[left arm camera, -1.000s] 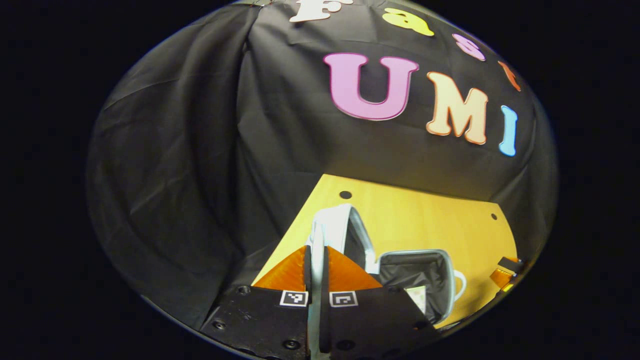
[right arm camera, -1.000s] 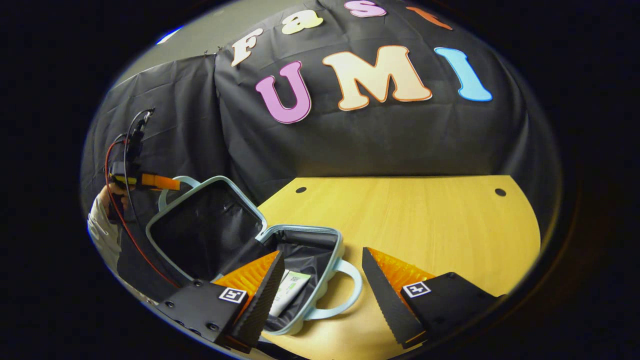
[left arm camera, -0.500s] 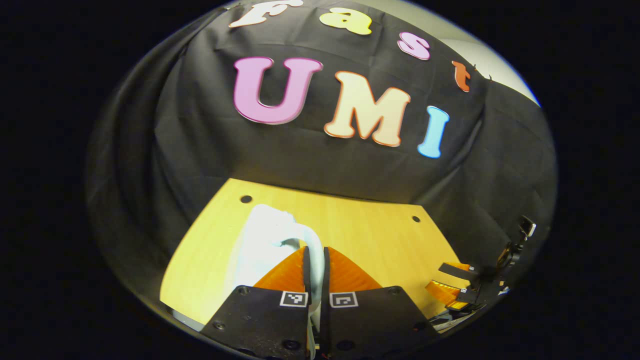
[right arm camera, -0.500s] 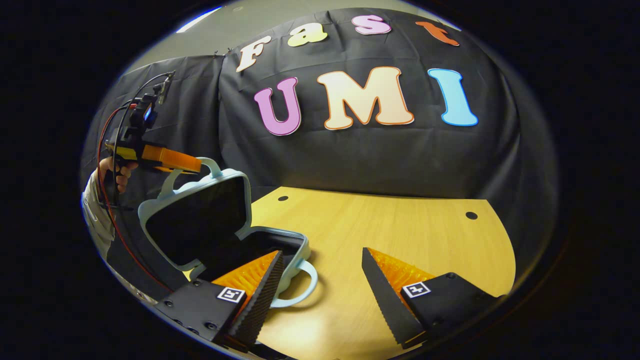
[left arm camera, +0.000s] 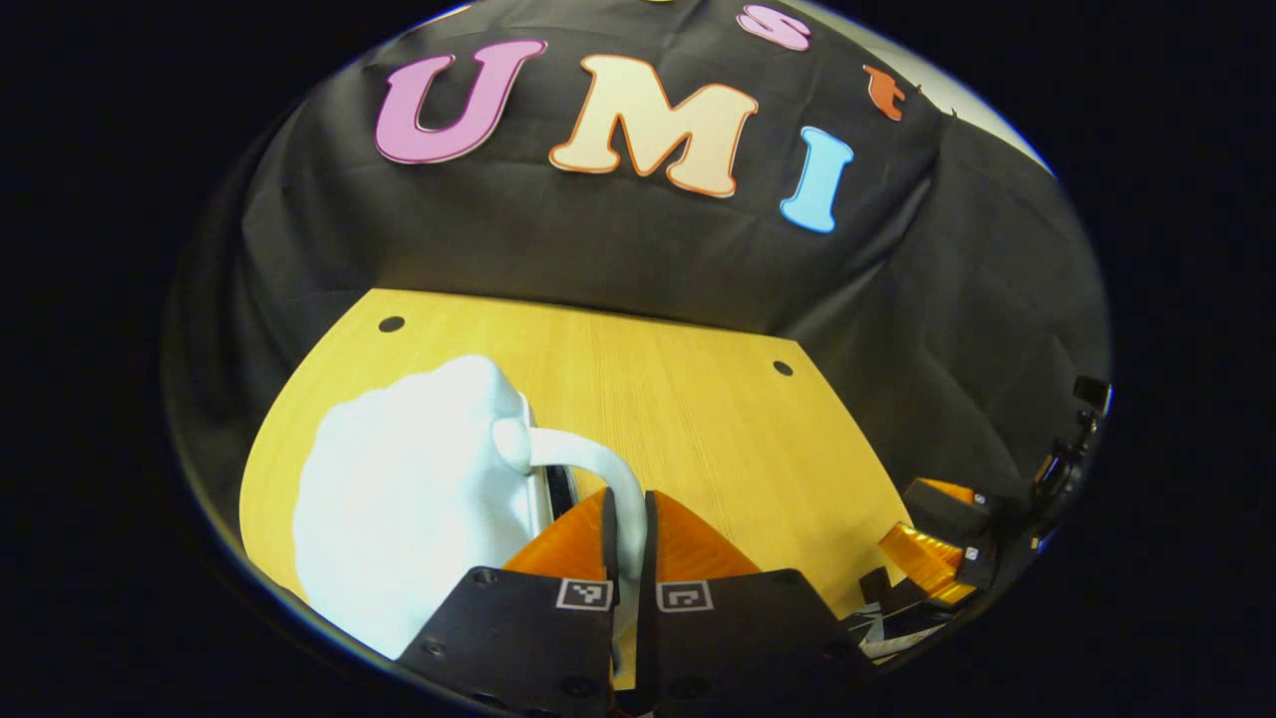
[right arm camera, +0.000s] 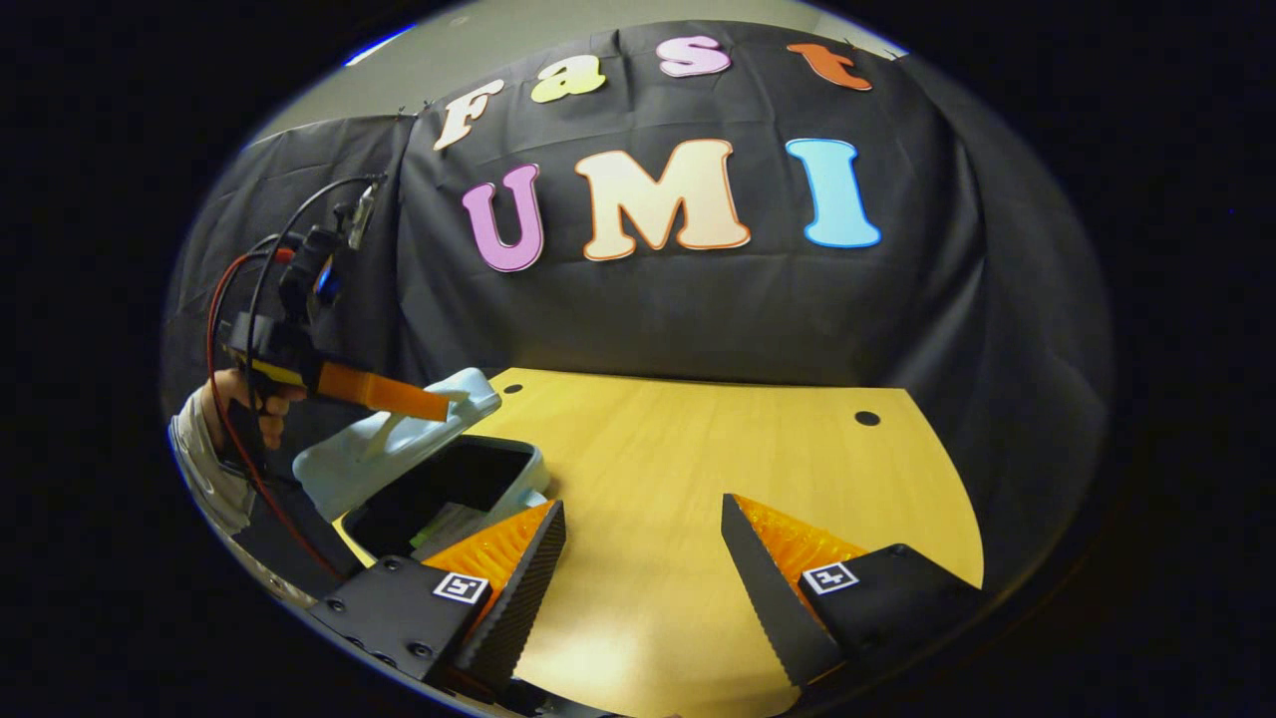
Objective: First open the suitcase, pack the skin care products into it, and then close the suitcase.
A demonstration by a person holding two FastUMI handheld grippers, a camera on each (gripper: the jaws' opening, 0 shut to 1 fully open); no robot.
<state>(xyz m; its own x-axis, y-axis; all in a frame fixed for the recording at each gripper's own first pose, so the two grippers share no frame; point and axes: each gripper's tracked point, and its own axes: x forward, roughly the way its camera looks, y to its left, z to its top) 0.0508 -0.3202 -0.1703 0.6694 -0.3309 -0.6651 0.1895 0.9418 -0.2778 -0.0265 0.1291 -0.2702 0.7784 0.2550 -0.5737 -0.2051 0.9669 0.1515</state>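
The closing step is in hand. The left gripper (left arm camera: 626,519) is clenched on the handle (left arm camera: 598,469) of the lid (left arm camera: 409,509), both fingers pressing on the thin pale loop that runs up between them. In the right gripper view the lid (right arm camera: 399,439) hangs tilted over the case (right arm camera: 469,484), part way down, with a dark gap under it and a product (right arm camera: 449,521) just visible inside. The next move, as I judge it, calls for lowering the lid squarely onto the rim and then letting go of the handle; a skewed descent could leave the edges misaligned. The right gripper (right arm camera: 643,538) is released, its fingers spread wide over the table (right arm camera: 698,449), holding nothing; the case lies just beyond its left finger.
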